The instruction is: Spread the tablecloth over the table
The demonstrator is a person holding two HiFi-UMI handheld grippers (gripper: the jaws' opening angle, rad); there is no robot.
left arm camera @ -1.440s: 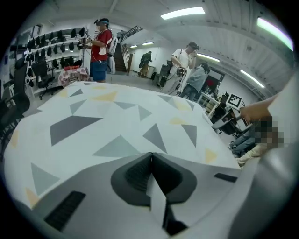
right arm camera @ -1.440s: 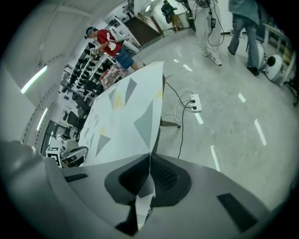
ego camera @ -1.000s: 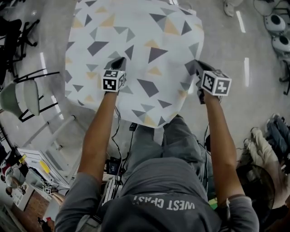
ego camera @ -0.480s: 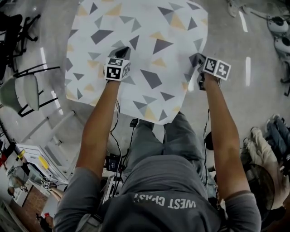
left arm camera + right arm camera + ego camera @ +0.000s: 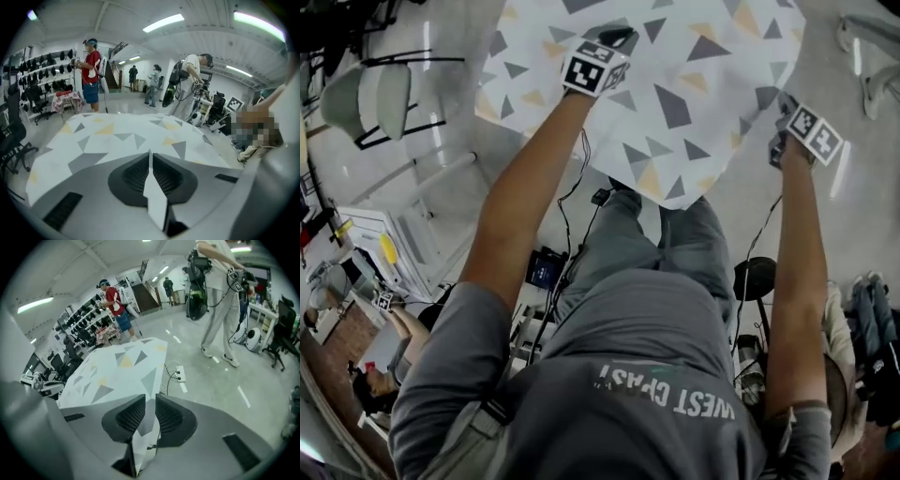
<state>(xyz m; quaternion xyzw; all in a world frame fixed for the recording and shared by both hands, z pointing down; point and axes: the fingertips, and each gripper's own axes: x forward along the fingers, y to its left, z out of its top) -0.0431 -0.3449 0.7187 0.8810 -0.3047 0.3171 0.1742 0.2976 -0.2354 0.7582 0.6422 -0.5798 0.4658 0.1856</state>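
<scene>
As right gripper [image 5: 150, 404] opens, tablecloth [image 5: 117, 366] between jaws, left gripper [image 5: 151, 158] pinching it

A chair [image 5: 373, 98] stands left of the tablecloth [image 5: 694, 84] (apart from it), a power strip [image 5: 181, 374] on the floor [image 5: 215, 380] at its right.

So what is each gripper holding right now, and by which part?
The left gripper pinches the tablecloth by a fold left of its middle. On the right gripper the jaws are opening, the cloth's right edge loose between them.

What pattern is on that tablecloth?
White with scattered grey and yellow triangles; the tablecloth shows best in the head view.
</scene>
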